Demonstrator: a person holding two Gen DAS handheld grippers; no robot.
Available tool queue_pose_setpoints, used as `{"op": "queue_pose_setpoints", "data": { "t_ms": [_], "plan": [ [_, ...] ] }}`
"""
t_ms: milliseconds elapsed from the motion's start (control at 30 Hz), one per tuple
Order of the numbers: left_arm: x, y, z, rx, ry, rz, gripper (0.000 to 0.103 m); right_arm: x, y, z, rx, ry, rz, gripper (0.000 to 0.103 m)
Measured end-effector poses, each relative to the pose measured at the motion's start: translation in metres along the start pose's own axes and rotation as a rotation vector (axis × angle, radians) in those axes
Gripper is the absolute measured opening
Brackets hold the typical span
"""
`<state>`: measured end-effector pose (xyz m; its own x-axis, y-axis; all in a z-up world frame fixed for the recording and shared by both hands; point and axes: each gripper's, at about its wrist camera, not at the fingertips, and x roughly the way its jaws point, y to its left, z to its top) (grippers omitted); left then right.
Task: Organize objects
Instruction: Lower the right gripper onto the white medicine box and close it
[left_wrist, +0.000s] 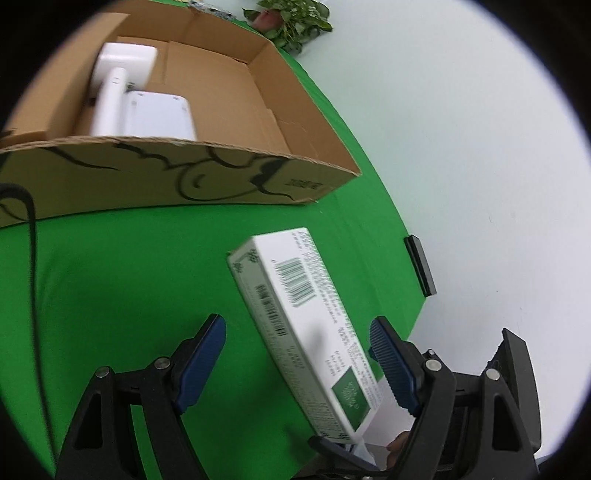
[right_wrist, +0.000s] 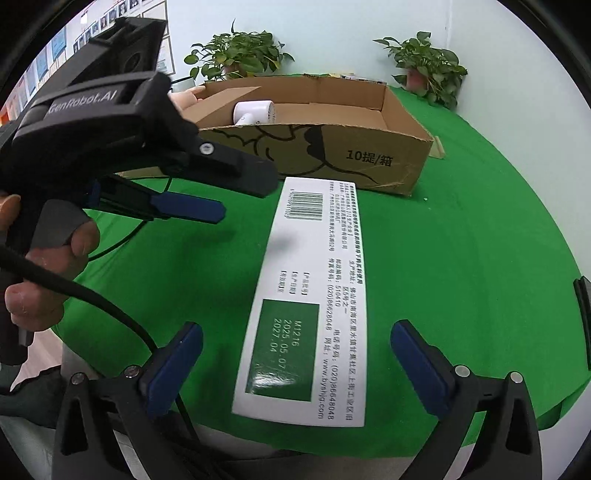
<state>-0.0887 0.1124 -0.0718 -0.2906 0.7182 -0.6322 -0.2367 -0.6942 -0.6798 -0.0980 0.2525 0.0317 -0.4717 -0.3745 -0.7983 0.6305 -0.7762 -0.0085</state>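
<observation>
Long white rectangular carton with green panel, barcode and printed text (right_wrist: 306, 295): flat on the green cloth-covered bench (right_wrist: 461, 266), long axis running away from the right wrist camera, far end near the front wall of the open brown cardboard box (right_wrist: 332, 155) but apart from it. Same carton in the left wrist view (left_wrist: 299, 325): lying diagonally, near end between the blue pads. Right tool (right_wrist: 297, 354): jaws spread wide, one blue pad on each side of the carton's near end, visible green gap on both sides, no contact, nothing held. Left tool (left_wrist: 297, 343): jaws moderately wide, left pad well clear of the carton, right pad just beside its edge; contact there not determinable, no grip evident. Left tool also seen from the side in the right wrist view (right_wrist: 207, 206), above the cloth just left of the carton, held by a hand (right_wrist: 55, 258) with a black cable trailing from it. Inside the cardboard box: white plastic hair dryer (left_wrist: 122, 96) against the left portion, remaining floor bare cardboard. Behind the box: two potted green leafy plants (right_wrist: 236, 55) along the pale wall. At the right bench edge: small black clamp-like block (left_wrist: 421, 266).
</observation>
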Motion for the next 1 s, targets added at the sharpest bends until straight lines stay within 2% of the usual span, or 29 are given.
{"op": "queue_pose_setpoints", "data": {
  "t_ms": [267, 467, 533, 667, 933, 1000],
  "plan": [
    [0.030, -0.007, -0.007, -0.031, 0.072, -0.031, 0.080, -0.007, -0.005, -0.009, 0.051, -0.037, 0.019, 0.100],
    [0.039, -0.008, -0.014, -0.070, 0.083, -0.049, 0.080, 0.004, -0.002, -0.013, 0.043, -0.005, 0.025, 0.079],
    [0.042, -0.010, -0.017, -0.077, 0.085, -0.053, 0.079, 0.005, -0.001, -0.015, 0.042, -0.001, 0.015, 0.066],
    [0.043, -0.013, -0.019, -0.079, 0.068, -0.051, 0.078, 0.003, -0.007, -0.017, 0.080, -0.010, 0.043, 0.065],
    [0.043, -0.016, -0.026, -0.090, 0.054, -0.011, 0.060, -0.004, -0.013, -0.025, 0.135, -0.032, 0.073, 0.064],
    [0.043, -0.016, -0.027, -0.096, 0.056, -0.013, 0.060, -0.007, -0.016, -0.028, 0.155, -0.045, 0.085, 0.064]
  ]
}}
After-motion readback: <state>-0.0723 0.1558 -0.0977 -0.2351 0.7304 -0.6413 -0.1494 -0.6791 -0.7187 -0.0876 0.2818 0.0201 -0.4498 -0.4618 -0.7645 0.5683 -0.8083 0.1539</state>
